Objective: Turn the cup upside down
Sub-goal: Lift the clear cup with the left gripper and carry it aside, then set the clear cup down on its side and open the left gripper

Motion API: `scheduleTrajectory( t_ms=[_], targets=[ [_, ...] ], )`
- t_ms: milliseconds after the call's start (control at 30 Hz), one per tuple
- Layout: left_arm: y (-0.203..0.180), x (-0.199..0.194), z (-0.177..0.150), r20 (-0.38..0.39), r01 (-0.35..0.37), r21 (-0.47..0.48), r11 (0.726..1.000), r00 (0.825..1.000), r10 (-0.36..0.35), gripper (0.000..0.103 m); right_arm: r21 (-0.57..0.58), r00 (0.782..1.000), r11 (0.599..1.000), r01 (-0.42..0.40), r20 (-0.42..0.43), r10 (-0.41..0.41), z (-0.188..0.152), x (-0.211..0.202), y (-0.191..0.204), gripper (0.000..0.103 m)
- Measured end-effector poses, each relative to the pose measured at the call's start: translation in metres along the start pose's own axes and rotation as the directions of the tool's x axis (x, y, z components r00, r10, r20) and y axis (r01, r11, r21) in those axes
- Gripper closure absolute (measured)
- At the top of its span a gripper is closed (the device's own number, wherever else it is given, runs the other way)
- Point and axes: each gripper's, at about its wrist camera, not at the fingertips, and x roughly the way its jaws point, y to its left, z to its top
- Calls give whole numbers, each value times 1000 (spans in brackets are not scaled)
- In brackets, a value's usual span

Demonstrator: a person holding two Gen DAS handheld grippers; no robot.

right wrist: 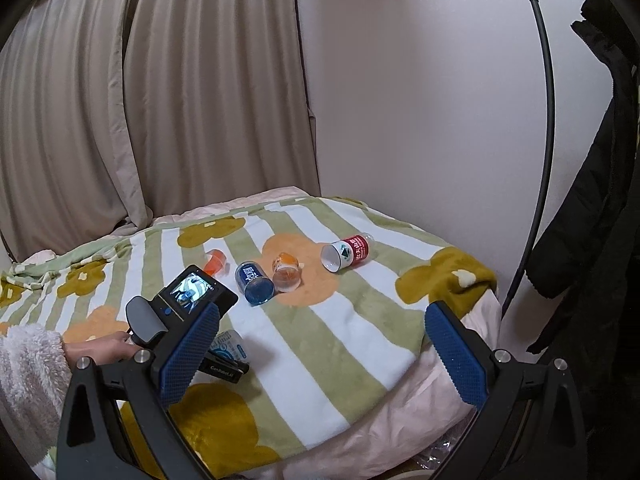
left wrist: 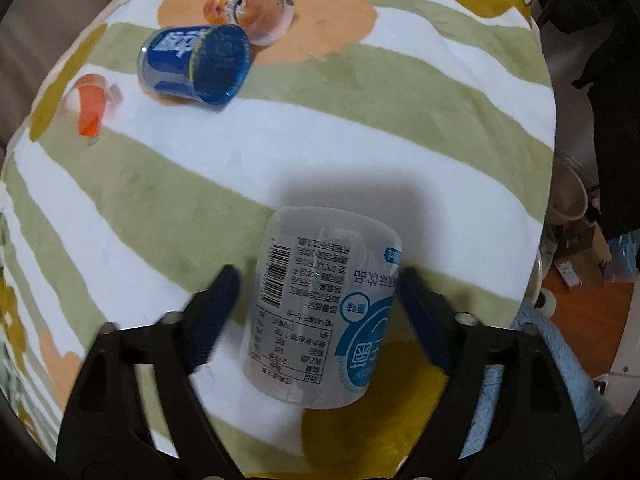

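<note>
A clear plastic cup with a white and blue printed label (left wrist: 324, 308) stands upside down on the striped flower blanket (left wrist: 360, 140), its text inverted. My left gripper (left wrist: 320, 300) is open around it, a finger on each side, with a small gap to the cup on both sides. In the right wrist view this cup (right wrist: 230, 346) is mostly hidden behind the left gripper device. My right gripper (right wrist: 324, 344) is open and empty, held above the blanket's near edge.
A blue cup (left wrist: 196, 64) (right wrist: 254, 282), an orange-printed clear cup (left wrist: 256, 10) (right wrist: 286, 274) and a small orange cup (left wrist: 90, 108) (right wrist: 214, 266) lie on their sides. A red and white cup (right wrist: 348, 254) lies further back. The bed's edge drops off at right.
</note>
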Motion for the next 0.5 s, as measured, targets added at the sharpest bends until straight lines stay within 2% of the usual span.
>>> scheduleTrajectory(
  t_ms=[33, 67, 167, 300, 400, 433, 500],
  targets=[
    [1, -3, -1, 17, -6, -4, 1000, 1000, 6, 7, -1, 1000, 1000, 0, -1, 0, 0, 0, 1, 0],
    [2, -6, -2, 30, -6, -8, 1000, 1000, 6, 6, -3, 1000, 1000, -1, 1, 1, 1, -1, 1, 0],
    [7, -19, -5, 58, 2, -39, 999, 998, 0, 6, -13, 1000, 1000, -3, 8, 3, 2, -3, 3, 0],
    [16, -61, -16, 148, 4, -73, 997, 989, 7, 6, -7, 999, 999, -48, 20, 49, 8, -4, 8, 0],
    [25, -102, -33, 228, -18, -111, 994, 973, 43, 5, -9, 997, 998, -68, 20, 68, 15, -3, 17, 0],
    [27, -115, -41, 251, -37, -129, 991, 965, 68, 1, -10, 996, 996, -85, 20, 85, 18, -1, 21, 0],
    [33, -136, -55, 294, -59, -159, 985, 950, 105, 0, 2, 994, 994, -113, 8, 113, 24, 5, 29, 0]
  ],
)
